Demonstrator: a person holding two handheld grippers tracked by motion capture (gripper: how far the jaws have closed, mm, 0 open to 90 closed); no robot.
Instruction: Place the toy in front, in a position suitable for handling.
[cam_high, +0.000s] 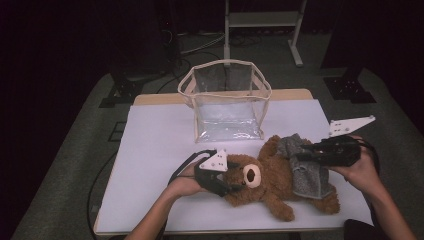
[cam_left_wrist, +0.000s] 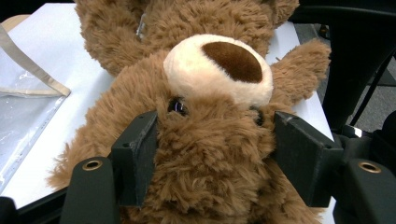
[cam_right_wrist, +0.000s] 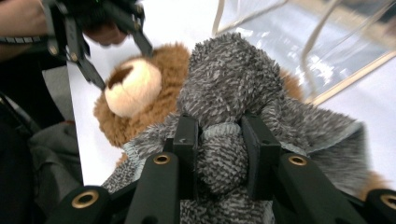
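Teddy bear (cam_high: 270, 182) flat on its back on the white table (cam_high: 150, 150), long axis running left to right, head toward the left gripper (cam_high: 225, 186). Jaws there clamped on either side of the head, muzzle pointing up between them in the left gripper view. Right gripper (cam_high: 304, 153) pinching a bunched fold of grey cloth (cam_high: 307, 172) draped over the belly. Clear bag (cam_high: 227, 100) standing open just beyond, probably the destination. Bag rim blurred in the right gripper view.
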